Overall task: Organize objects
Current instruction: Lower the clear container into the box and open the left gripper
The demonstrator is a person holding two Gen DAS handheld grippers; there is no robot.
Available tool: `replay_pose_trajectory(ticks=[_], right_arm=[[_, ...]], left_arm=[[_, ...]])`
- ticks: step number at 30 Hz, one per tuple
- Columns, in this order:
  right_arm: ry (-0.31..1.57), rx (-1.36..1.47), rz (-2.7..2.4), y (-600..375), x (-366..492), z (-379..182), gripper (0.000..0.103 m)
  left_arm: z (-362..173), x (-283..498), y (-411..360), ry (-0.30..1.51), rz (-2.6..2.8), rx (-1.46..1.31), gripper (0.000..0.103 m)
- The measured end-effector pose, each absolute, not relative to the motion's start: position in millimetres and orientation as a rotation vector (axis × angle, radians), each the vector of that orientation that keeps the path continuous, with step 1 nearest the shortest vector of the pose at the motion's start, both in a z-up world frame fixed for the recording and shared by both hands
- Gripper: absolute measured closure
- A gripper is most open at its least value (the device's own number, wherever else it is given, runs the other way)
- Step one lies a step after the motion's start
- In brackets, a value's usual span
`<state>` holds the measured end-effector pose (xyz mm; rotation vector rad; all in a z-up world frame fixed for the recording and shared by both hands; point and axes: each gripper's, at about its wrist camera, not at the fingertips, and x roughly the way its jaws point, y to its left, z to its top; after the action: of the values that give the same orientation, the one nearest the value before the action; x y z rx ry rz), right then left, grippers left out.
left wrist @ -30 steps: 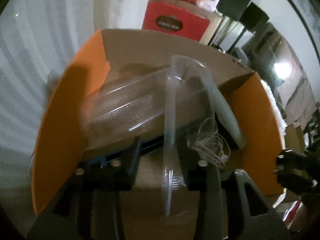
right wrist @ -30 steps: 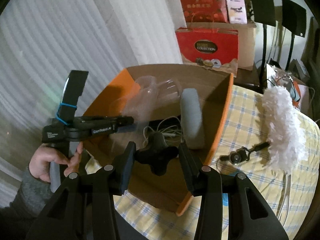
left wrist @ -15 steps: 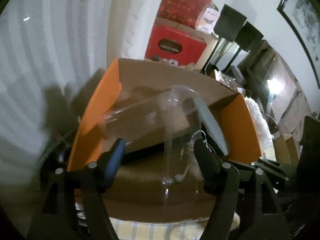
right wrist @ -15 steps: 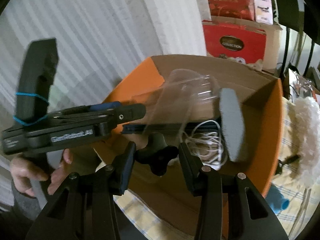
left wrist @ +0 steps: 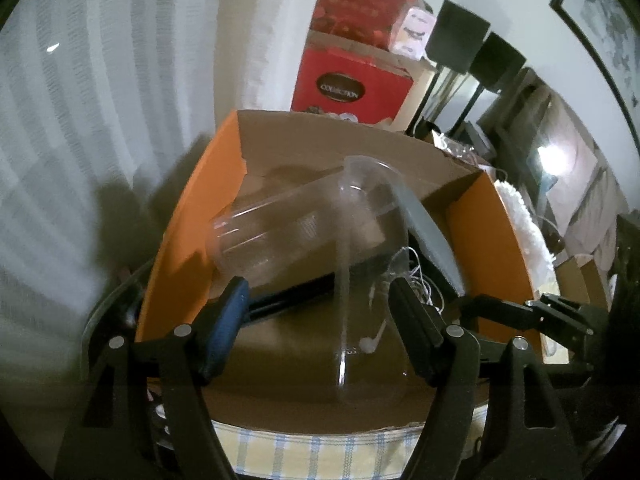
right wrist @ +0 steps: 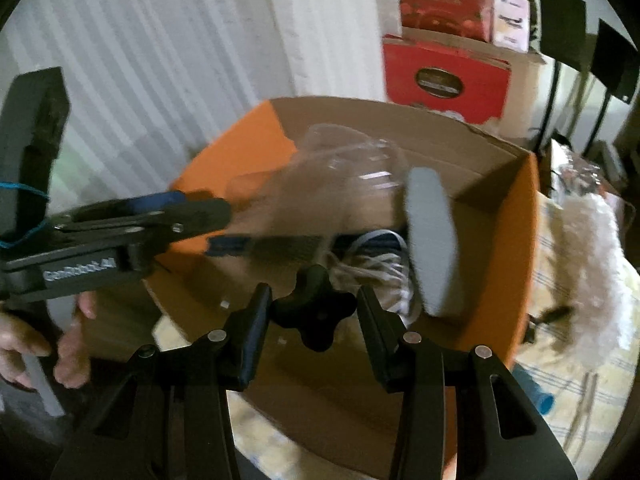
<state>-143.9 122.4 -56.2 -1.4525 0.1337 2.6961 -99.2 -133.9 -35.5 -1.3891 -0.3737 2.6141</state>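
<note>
Our left gripper [left wrist: 316, 320] has backed out of the cardboard box [left wrist: 360, 152], fingers now spread wide and empty; a second ago they framed the clear plastic cup [left wrist: 288, 236] closely. The cup lies on its side inside the box, just ahead of that gripper, beside the grey roll [left wrist: 430, 240] and white cable [left wrist: 416, 280]. Our right gripper [right wrist: 314, 320], clamped on a black knob [right wrist: 314, 312], hangs over the near edge, likely next to go in.

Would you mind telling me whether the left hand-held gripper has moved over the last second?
Yes: the left hand-held gripper has pulled back from the cardboard box.
</note>
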Motion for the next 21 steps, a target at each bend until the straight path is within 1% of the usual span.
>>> replay_pose_trajectory(ticks=[4, 9, 12, 13, 15, 17, 18, 21], right_arm=[[0.127, -1.464, 2.657, 131, -139, -62, 0.058], [0.106, -1.441, 2.653, 133, -132, -60, 0.058], [0.089, -1.419, 2.637, 135, -130, -58, 0.058], [0.084, -1.407, 2.637, 136, -129, -57, 0.057], [0.091, -1.393, 2.638, 138, -128, -54, 0.052], [0.099, -1.376, 2.642, 139, -125, -51, 0.050], [0.101, -1.370, 2.642, 140, -124, -49, 0.049], [0.135, -1.339, 2.645, 145, -120, -43, 0.046]], left_arm=[[-36, -96, -124, -0.337, 2.610, -1.385, 0.028], [-34, -94, -119, -0.273, 2.638, -1.382, 0.026], [-33, -92, -120, -0.275, 2.640, -1.379, 0.024], [-33, -92, -120, -0.275, 2.642, -1.381, 0.024], [-33, -91, -120, -0.267, 2.644, -1.386, 0.024], [-34, -90, -119, -0.253, 2.649, -1.391, 0.019], [-34, -89, -119, -0.247, 2.655, -1.389, 0.013], [-32, -86, -119, -0.239, 2.665, -1.380, 0.012]])
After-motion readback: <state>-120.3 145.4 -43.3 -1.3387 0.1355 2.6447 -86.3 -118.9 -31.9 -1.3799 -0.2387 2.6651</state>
